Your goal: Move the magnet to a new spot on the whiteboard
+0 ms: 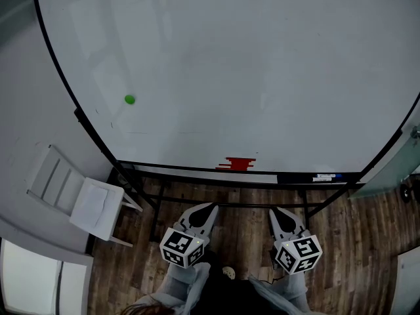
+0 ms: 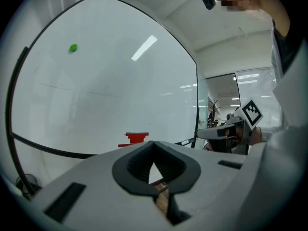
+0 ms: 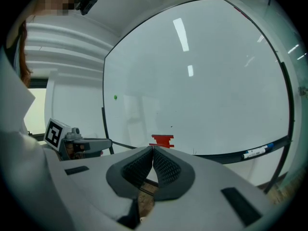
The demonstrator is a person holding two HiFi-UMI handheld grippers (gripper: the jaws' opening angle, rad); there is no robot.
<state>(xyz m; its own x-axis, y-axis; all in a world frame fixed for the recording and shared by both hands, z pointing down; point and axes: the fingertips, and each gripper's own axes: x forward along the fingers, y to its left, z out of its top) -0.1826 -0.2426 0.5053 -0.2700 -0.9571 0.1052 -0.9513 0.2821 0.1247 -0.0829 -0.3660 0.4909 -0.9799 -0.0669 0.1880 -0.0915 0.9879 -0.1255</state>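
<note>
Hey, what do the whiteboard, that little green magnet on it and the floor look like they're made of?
Whiteboard: glossy white coated panel, ceiling lights reflect in it.
Green magnet: small round button, probably plastic-capped; too small to be sure.
Floor: brown wood or wood-look laminate, plank seams and grain show.

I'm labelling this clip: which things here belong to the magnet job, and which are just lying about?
For the job: green magnet, whiteboard, left hand-held gripper, right hand-held gripper.
Lying about: red block, marker, white chair.
</note>
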